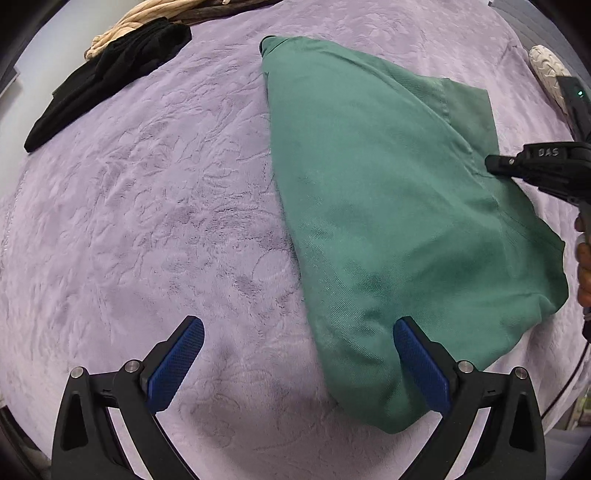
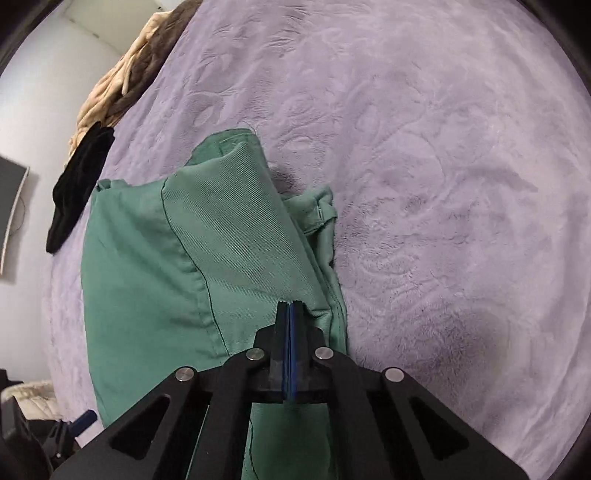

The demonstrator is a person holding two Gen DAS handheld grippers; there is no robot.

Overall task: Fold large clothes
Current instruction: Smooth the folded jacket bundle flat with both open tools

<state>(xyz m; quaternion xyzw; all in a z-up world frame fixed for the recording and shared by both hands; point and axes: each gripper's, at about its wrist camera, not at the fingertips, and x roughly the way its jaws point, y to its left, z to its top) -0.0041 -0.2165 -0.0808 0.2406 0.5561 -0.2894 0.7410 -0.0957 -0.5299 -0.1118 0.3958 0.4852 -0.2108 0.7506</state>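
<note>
A large green garment [image 1: 388,221] lies folded lengthwise on the lilac bedspread [image 1: 147,221]; it also shows in the right wrist view [image 2: 177,266]. My left gripper [image 1: 299,350] is open and empty, its right finger over the garment's near edge. My right gripper [image 2: 290,308] has its jaws closed together over the garment's right edge; whether cloth is pinched between the pads is not visible. The right gripper also shows at the right edge of the left wrist view [image 1: 535,170].
A black garment [image 1: 107,81] lies at the far left of the bed, next to a beige and brown blanket pile [image 1: 122,26]. A white ribbed object [image 1: 550,74] sits at the far right. A wall [image 2: 44,110] borders the bed.
</note>
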